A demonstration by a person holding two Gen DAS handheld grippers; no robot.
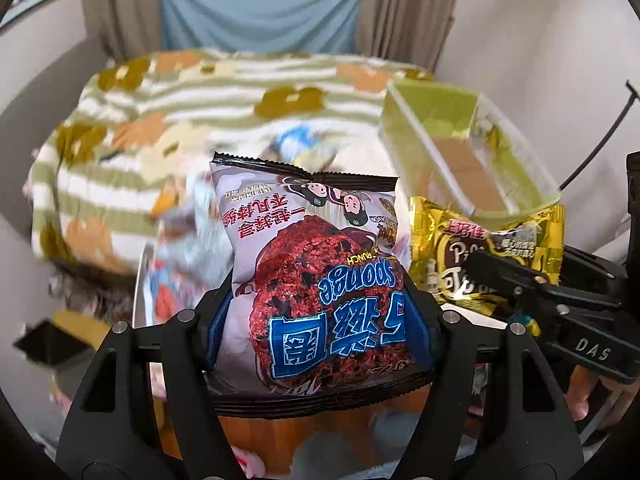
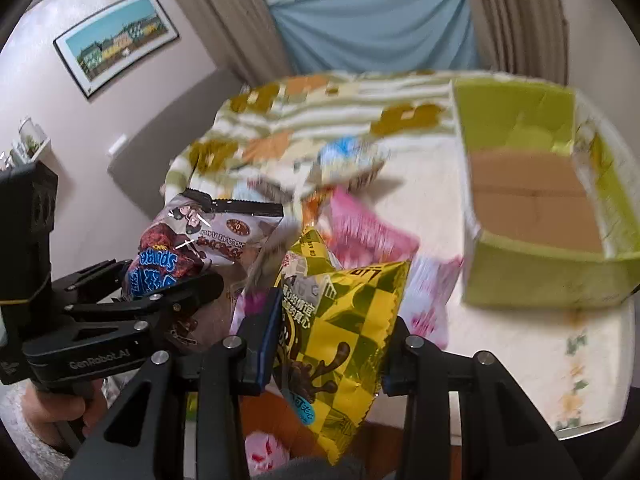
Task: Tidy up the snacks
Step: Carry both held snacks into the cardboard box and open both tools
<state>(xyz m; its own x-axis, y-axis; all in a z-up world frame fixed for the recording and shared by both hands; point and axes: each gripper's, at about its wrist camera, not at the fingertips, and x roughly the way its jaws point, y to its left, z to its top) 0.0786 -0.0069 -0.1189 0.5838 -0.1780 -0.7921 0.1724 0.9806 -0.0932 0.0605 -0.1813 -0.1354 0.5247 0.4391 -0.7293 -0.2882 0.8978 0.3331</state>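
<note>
My left gripper (image 1: 320, 320) is shut on a grey and red sponge-cake packet (image 1: 316, 264), held upright above the table. It also shows in the right wrist view (image 2: 188, 240), at the left. My right gripper (image 2: 328, 344) is shut on a yellow chequered snack packet (image 2: 344, 320), which also shows in the left wrist view (image 1: 480, 252), to the right of the left gripper. A green cardboard box (image 2: 532, 272) with a brown bottom stands open on the table at the right and also shows in the left wrist view (image 1: 460, 136).
A pile of loose snack packets, pink (image 2: 368, 232) and blue (image 2: 344, 156) among them, lies blurred on the table left of the box. A flowered striped cloth (image 1: 180, 92) covers the far side. Curtains and a wall stand behind.
</note>
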